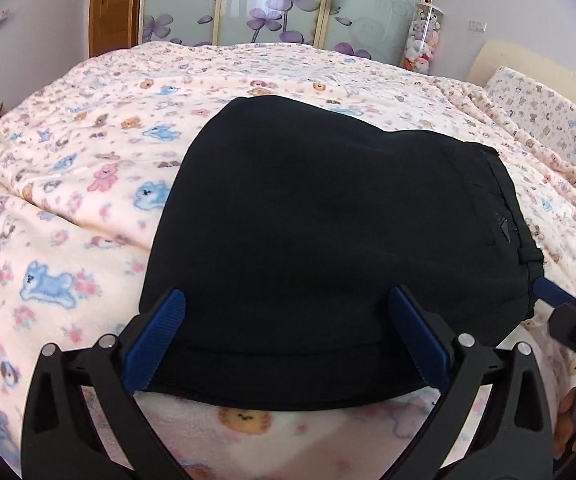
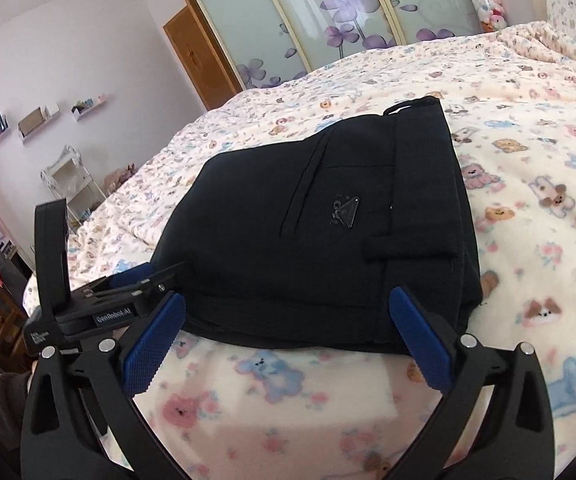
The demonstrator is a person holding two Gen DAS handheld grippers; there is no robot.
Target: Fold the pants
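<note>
Black pants (image 1: 319, 232) lie folded into a compact rectangle on the bed, with the waistband and a belt loop (image 2: 383, 250) on top at the right. My left gripper (image 1: 288, 308) is open, its blue fingers (image 1: 160, 332) spread over the near edge of the bundle with nothing pinched. My right gripper (image 2: 288, 308) is open too, hovering at the near edge of the pants (image 2: 327, 232), just short of the waistband corner. The left gripper's body (image 2: 100, 304) shows at the left in the right wrist view, and the right gripper's tip (image 1: 567, 312) at the right edge in the left wrist view.
The bed is covered by a cream blanket (image 1: 68, 208) printed with bears. A pillow (image 1: 543, 120) lies at the far right. Sliding wardrobe doors (image 1: 280, 4) with purple flowers stand behind the bed. A clear tube of plush toys (image 1: 423, 36) stands in the corner. Wall shelves (image 2: 32, 124) hang at the left.
</note>
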